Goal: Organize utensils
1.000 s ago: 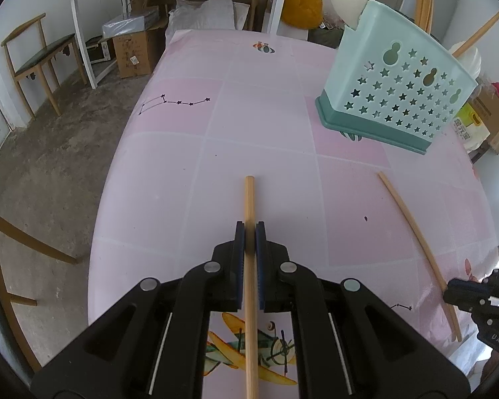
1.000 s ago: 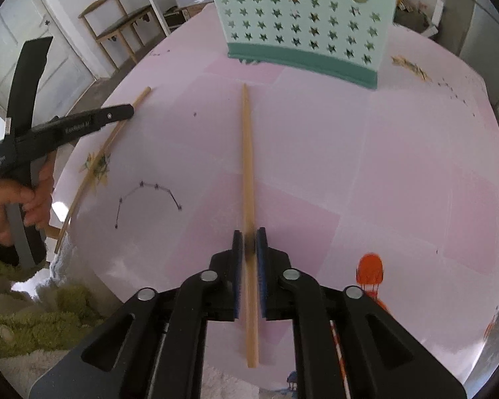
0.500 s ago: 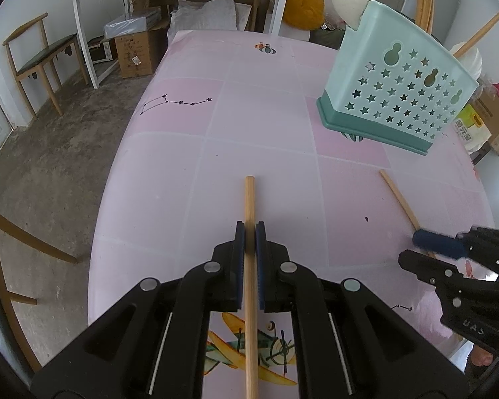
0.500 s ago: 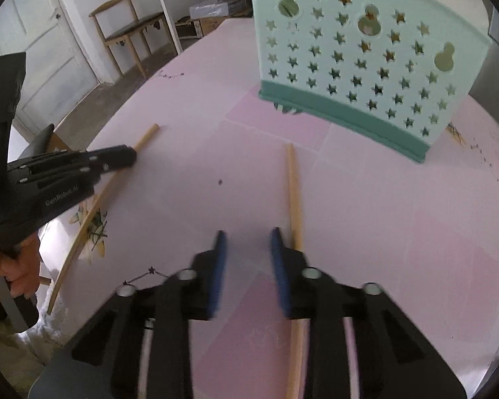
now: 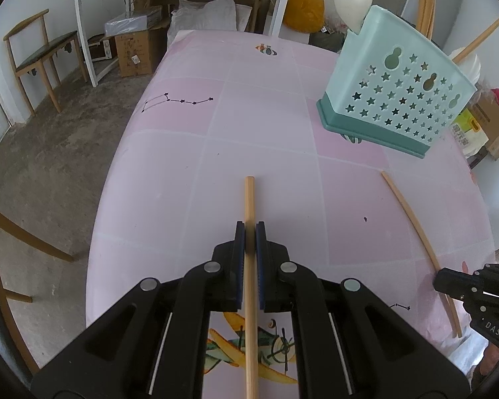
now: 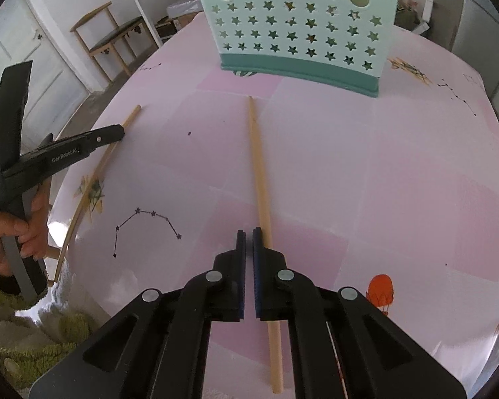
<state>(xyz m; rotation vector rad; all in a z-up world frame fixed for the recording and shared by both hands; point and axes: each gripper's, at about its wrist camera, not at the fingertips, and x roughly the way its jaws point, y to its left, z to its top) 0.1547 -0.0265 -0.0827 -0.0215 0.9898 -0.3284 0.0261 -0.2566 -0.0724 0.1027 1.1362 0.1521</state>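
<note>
Left wrist view: left gripper (image 5: 249,229) clamped tight on one chopstick (image 5: 250,199), which runs out towards 12 o'clock and back under the tool. Cannot tell whether it is clear of the pink table (image 5: 256,116). Mint utensil holder (image 5: 396,99) stands upright at 1 o'clock, well apart. Second chopstick (image 5: 412,219) lies flat at 3 o'clock.

Right wrist view: right gripper (image 6: 249,232) with jaws closing to a bare slit, nothing between them. The second chopstick passes just outside and beneath the right-hand finger, pointing to 12 o'clock, where the holder stands. At 9 o'clock, a hand (image 6: 20,232) holds the left tool.

Handling, by judgement: thin wooden rods, very light, stiff, not fragile. Round and smooth, so likely to roll on the slick cloth or pivot between flat pads. Best hold is square across the shaft, near mid-length or towards the thicker end, leaving enough forward length to drop into the holder's open top. The right tool would need to reopen and shift slightly towards 3 o'clock to straddle its rod.
</note>
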